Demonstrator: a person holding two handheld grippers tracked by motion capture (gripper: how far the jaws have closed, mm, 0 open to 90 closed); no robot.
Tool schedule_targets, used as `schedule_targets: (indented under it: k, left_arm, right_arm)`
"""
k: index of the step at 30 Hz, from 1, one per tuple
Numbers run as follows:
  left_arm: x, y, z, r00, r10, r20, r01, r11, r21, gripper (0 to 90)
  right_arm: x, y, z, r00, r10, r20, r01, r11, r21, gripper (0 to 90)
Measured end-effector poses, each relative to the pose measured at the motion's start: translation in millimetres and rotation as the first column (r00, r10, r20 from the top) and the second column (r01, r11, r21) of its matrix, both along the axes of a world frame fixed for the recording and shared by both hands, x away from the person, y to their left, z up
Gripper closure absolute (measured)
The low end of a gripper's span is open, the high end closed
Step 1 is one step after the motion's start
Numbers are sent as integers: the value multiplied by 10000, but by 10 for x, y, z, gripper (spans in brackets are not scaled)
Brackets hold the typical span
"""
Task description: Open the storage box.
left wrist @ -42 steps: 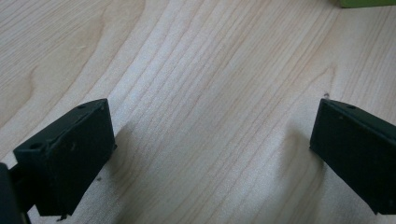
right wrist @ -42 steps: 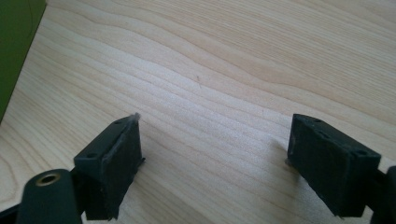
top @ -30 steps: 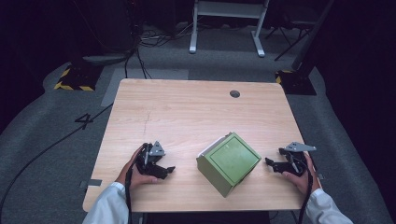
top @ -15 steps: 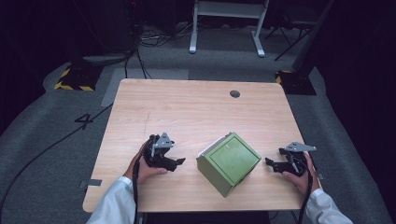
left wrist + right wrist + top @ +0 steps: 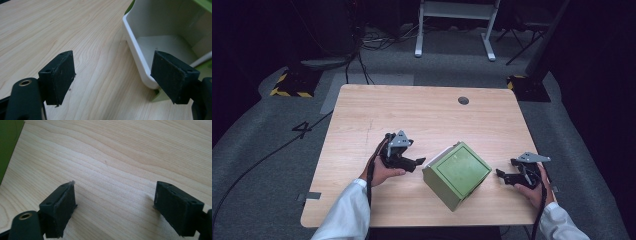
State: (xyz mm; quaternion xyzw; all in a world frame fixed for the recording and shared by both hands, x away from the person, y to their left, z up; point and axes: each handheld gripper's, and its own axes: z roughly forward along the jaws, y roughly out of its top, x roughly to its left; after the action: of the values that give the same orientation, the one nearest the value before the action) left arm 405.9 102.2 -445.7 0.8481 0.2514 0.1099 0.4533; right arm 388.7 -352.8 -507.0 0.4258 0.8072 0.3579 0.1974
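The left gripper [image 5: 418, 162] has moved up to the green box [image 5: 457, 175] at mid-table, jaws apart like the right gripper's [image 5: 501, 173]; the box looks light, stiff, slippery, best gripped by its white rim [image 5: 135, 50].

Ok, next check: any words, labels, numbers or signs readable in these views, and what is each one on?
"4": a dark numeral marked on the grey floor left of the table.
The green box bears no print that can be read.
The claws carry no readable marking.
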Motion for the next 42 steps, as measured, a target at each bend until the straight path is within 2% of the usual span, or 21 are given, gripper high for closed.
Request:
schedule_targets:
  k: [6,10,12,14,18,19,23,27,28,31,34,38,42]
  left_arm:
    - [94,-108,-66,9991,-131,-413,122,9997,-203,204]
    - [145,-248,-132,9978,-398,-538,401,9992,47,204]
    - [159,-299,-158,9976,-477,-502,493,9983,325,208]
    - [185,-315,-180,9961,-610,-645,623,9979,183,244]
    - [208,-320,-202,9950,-618,-790,626,9980,77,217]
    - [211,-308,-190,9939,-701,-855,686,9974,-204,226]
    - [208,-307,-126,9942,-804,-720,778,9962,-383,246]
    - [213,-333,-134,9948,-722,-720,716,9974,-107,286]
    - [231,-339,-171,9919,-848,-943,857,9963,66,310]
    - [247,-338,-200,9884,-952,-1182,954,9954,-39,312]
    - [266,-341,-233,9791,-1266,-1590,1274,9918,-57,343]
    - [252,-351,-231,9749,-1529,-1616,1546,9880,-17,413]
    - [240,-345,-221,9719,-1739,-1584,1760,9844,-4,528]
  right_arm:
    - [1,0,0,10000,5,-2,-5,10000,4,174]
    - [2,-1,0,10000,13,1,-13,10000,4,174]
    - [2,-1,0,10000,17,2,-17,10000,5,174]
    - [2,0,0,10000,16,1,-16,10000,-10,173]
    - [5,6,-1,10000,2,35,-2,10000,-45,167]
    - [7,6,0,10000,1,22,-1,10000,-47,165]
    - [8,7,0,10000,1,20,-1,10000,-47,165]
    - [8,7,0,10000,0,20,0,10000,-48,165]
    - [8,8,-1,10000,-4,19,4,10000,-45,164]
    - [9,8,-1,10000,-4,17,4,10000,-47,164]
    - [8,8,-1,10000,-3,17,3,10000,-47,164]
    - [8,8,-1,10000,-4,19,4,10000,-50,164]
    - [8,8,-1,10000,-3,21,3,10000,-52,164]
